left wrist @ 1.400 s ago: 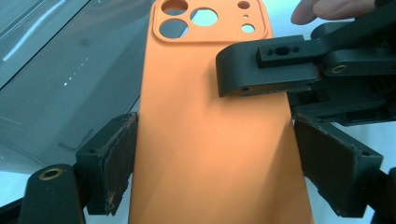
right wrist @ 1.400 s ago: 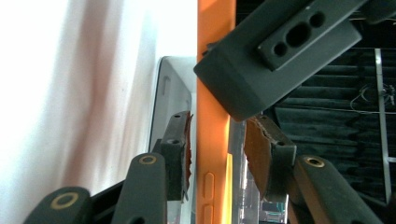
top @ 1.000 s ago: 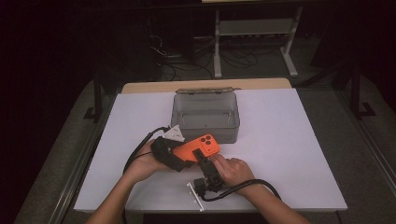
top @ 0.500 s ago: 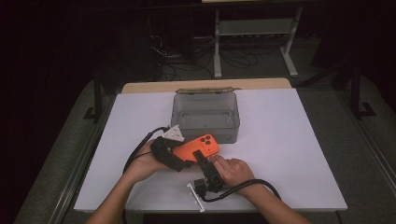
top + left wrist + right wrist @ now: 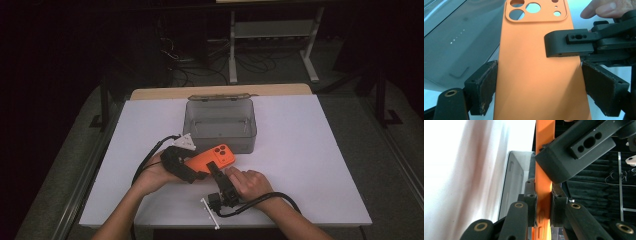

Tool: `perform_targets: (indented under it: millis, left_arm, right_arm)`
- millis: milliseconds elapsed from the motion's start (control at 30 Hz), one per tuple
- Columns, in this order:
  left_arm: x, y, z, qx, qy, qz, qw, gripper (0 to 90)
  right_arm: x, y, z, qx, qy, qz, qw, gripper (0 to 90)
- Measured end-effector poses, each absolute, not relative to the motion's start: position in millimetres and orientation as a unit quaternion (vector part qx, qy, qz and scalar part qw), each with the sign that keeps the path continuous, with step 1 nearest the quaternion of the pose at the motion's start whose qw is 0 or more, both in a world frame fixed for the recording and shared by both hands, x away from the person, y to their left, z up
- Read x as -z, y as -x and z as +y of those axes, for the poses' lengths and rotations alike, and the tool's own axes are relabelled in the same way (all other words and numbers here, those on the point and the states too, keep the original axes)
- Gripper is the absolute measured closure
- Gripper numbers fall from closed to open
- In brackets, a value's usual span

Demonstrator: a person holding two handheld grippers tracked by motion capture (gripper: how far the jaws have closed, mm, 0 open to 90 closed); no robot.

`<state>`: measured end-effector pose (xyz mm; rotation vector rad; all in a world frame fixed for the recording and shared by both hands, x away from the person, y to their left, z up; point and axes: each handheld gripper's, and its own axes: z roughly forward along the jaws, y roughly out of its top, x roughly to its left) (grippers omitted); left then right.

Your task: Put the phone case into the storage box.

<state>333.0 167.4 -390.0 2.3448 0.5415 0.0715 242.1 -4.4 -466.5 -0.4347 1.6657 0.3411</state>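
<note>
A clear grey plastic box [image 5: 220, 125] stands open on the white table [image 5: 310, 165], lid tipped back.

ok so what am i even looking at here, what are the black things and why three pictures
A person sits at a white table, holding a black two-jaw tool in each hand. One picture looks down from above; the other two come from cameras riding on the tools. The left tool grips an orange phone case across its width. The right tool has just been closing and pinches the case's thin edge. A clear grey lidded box stands open on the table behind them.
</note>
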Motion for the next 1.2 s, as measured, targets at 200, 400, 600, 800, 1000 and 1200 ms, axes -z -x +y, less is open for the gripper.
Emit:
perform_targets:
  millis: [200, 400, 600, 800, 1000, 1200]
  left_arm:
    - [391.2, -333.1, 167.9, -0.027, -0.909, 0.206, 0.361, 15.9]
    - [390.9, -332.6, 168.8, -0.026, -0.908, 0.203, 0.365, 15.7]
    - [390.7, -332.4, 169.1, -0.027, -0.908, 0.201, 0.367, 15.6]
    - [390.7, -332.0, 168.9, -0.028, -0.907, 0.2, 0.368, 15.7]
    - [389.6, -331.4, 169.0, -0.029, -0.907, 0.202, 0.368, 15.7]
    - [387.9, -330.8, 169.5, -0.031, -0.906, 0.204, 0.37, 15.7]
  right_arm:
    - [468.6, -241.5, -5.2, -0.147, 0.198, 0.722, 0.646, 78.3]
    - [468.5, -240.7, -5.9, -0.146, 0.204, 0.719, 0.648, 78.3]
    - [468.3, -240.6, -6.2, -0.147, 0.203, 0.717, 0.65, 78.4]
    - [468.1, -240.0, -5.7, -0.148, 0.206, 0.716, 0.65, 78.6]
    - [467.6, -240.2, -5.8, -0.15, 0.204, 0.718, 0.649, 78.6]
    - [467.1, -240.0, -6.2, -0.151, 0.2, 0.719, 0.648, 78.6]
